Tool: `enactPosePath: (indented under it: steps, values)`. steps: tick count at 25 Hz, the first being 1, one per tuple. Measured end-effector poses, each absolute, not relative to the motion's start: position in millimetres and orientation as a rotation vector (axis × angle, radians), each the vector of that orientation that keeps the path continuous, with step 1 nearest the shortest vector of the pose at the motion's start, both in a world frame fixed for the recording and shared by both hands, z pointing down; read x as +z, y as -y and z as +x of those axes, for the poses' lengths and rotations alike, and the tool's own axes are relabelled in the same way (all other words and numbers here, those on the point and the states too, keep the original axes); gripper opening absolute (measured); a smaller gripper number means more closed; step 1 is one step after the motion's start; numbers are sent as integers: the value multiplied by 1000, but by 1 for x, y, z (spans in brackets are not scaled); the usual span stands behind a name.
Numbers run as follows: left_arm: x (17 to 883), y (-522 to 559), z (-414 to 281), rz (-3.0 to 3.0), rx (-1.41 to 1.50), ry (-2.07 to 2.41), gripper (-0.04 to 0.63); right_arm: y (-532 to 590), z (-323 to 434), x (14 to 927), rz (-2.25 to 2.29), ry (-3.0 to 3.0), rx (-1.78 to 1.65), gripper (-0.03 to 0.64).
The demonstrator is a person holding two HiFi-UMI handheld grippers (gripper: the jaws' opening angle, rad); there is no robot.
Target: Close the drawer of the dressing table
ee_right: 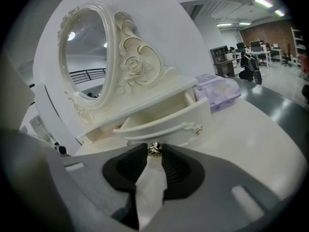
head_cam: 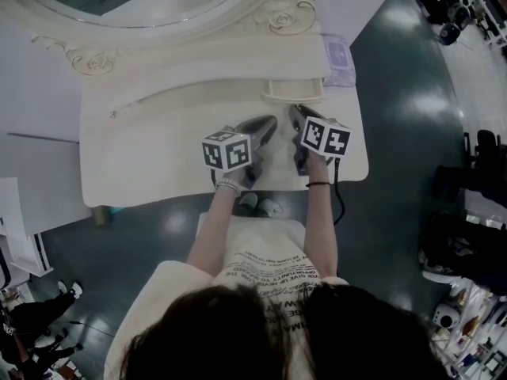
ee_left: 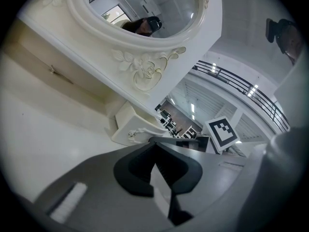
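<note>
Sitting at the cream dressing-table worktop, a person holds the left gripper with its jaws drawn together at the tips on nothing, just beside the right gripper, whose narrow-set jaws pinch the small brass-coloured metal knob of the curved cream drawer. That drawer stands pulled out beneath the oval carved-frame mirror, with a lavender patterned box farther off on its right.

An open office hall: glossy dark grey floor, black office chairs at one o'clock, long ceiling strip lights, red brick back wall.
</note>
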State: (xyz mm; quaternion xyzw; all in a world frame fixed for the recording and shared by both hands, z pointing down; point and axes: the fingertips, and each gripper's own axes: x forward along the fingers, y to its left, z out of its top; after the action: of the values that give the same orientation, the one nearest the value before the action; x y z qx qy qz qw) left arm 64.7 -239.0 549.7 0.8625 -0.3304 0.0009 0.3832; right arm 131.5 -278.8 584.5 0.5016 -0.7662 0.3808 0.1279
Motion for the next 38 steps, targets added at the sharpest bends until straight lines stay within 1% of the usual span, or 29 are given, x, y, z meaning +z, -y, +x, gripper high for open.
enactPosePath:
  steps: [38]
  values:
    - [547,267,57,2187,-35,873,5,310,130,583,1455,2240,1104,100]
